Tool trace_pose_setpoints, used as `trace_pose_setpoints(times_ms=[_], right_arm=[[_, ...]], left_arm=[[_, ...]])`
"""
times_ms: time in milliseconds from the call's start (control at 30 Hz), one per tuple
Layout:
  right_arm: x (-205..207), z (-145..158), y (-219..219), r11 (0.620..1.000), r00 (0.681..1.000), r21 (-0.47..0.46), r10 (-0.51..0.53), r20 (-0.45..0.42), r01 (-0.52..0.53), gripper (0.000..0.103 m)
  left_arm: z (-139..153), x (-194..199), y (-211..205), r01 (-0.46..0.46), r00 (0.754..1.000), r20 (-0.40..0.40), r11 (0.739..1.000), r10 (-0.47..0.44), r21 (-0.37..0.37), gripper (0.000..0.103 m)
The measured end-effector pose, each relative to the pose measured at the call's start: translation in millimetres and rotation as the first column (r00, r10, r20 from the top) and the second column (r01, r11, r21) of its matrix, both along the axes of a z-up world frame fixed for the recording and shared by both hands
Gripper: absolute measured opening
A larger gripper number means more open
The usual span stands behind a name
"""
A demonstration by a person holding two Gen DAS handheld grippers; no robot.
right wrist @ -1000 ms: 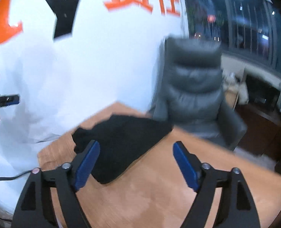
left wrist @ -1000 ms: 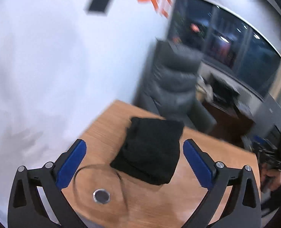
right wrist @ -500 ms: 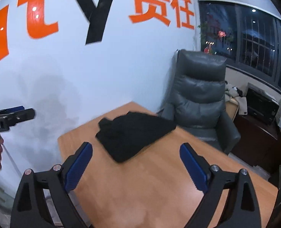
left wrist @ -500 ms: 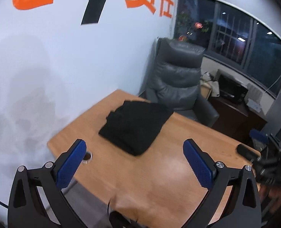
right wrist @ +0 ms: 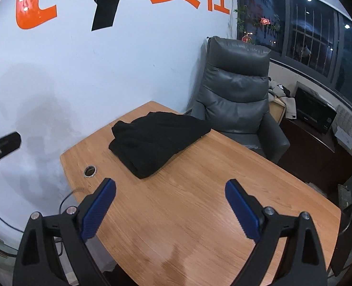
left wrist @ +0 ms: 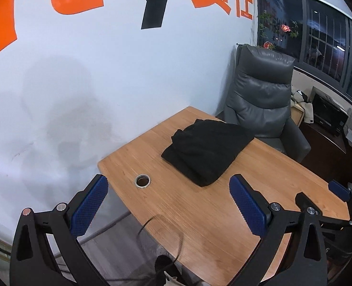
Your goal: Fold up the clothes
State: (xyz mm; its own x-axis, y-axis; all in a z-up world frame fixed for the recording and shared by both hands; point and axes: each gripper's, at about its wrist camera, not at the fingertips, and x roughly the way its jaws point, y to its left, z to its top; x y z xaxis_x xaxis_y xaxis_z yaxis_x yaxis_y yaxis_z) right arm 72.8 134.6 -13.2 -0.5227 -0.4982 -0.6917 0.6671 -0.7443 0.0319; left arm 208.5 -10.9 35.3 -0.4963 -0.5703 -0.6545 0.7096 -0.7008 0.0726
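A black garment lies folded into a thick bundle on the far part of the wooden table, close to the wall corner. My left gripper hangs open and empty, well back from the bundle, above the table's near left edge. My right gripper is also open and empty, over bare wood short of the garment. The right gripper's blue tip shows at the right edge of the left wrist view. Part of the left gripper juts in at the left of the right wrist view.
A round cable hole sits in the table near its left edge. A grey leather armchair stands behind the table by the white wall. A dark cabinet with a black appliance stands under the windows at right.
Both grippers have pulled back and up from the garment, which now looks smaller and farther away. The garment stays folded on the table.
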Motion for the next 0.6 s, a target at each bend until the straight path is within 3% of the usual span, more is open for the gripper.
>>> trace_pose_setpoints(times_ms=[267, 600], right_arm=[[4, 1, 0, 0.999, 0.999, 0.032, 0.022, -0.026, -0.021, 0.096], [1, -3, -18, 0.997, 0.998, 0.048, 0.053, -0.015, -0.052, 0.096]], left_arm=[[0, -5, 4, -0.005, 1.000, 0.014, 0.999, 0.006, -0.037, 0.103], [-11, -20, -1, 0.005, 0.999, 0.053, 1.000, -0.004, -0.029, 0.103]])
